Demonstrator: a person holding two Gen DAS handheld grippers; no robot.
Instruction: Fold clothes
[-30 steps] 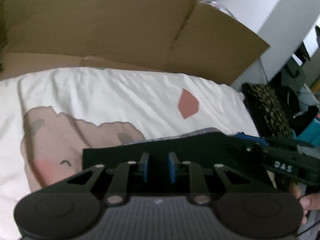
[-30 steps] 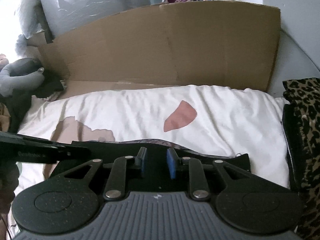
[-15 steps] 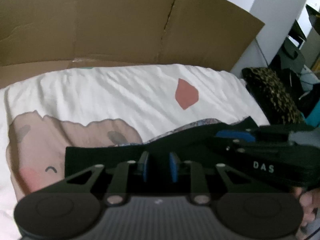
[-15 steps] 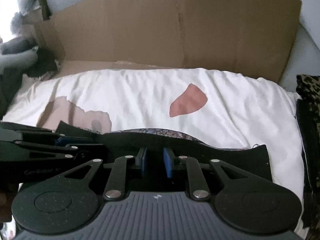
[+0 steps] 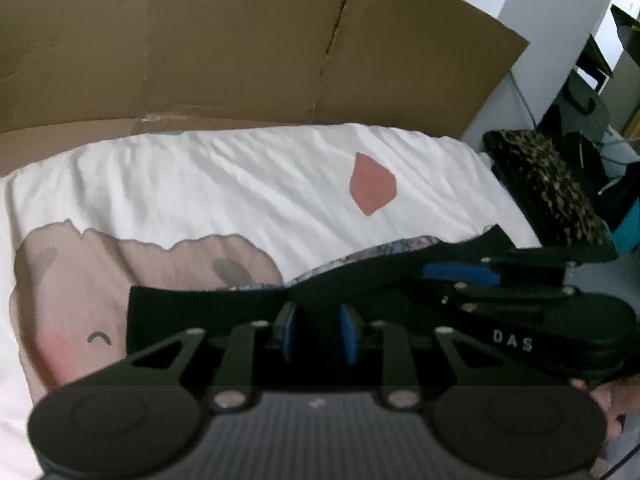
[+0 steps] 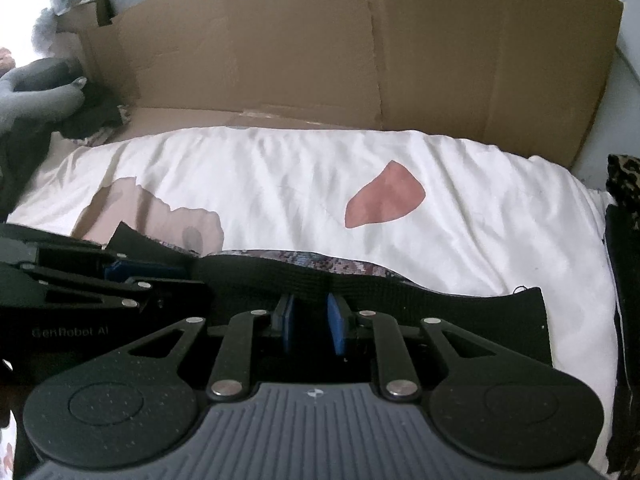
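Observation:
A black garment [image 5: 192, 308] with a patterned inner side hangs low over the white bed cover [image 5: 240, 184]. My left gripper [image 5: 318, 322] is shut on its top edge, with black cloth bunched between the blue pads. In the right wrist view my right gripper [image 6: 311, 314] is shut on the same edge of the black garment [image 6: 460, 300], which stretches off to the right. The two grippers sit side by side and close together: the right gripper [image 5: 520, 300] shows at the right of the left wrist view, and the left gripper [image 6: 80, 280] at the left of the right wrist view.
A large brown cardboard sheet [image 5: 240, 60] stands behind the bed. The white cover has a pink cartoon print [image 5: 120, 280] and a reddish patch [image 5: 372, 188]. Leopard-print fabric [image 5: 548, 184] lies at the right, grey clothing [image 6: 36, 92] at the far left. A hand [image 5: 616, 404] holds the right gripper.
The two grippers have come closer together, each still holding the garment. The black edge between them has slackened and now bulges up.

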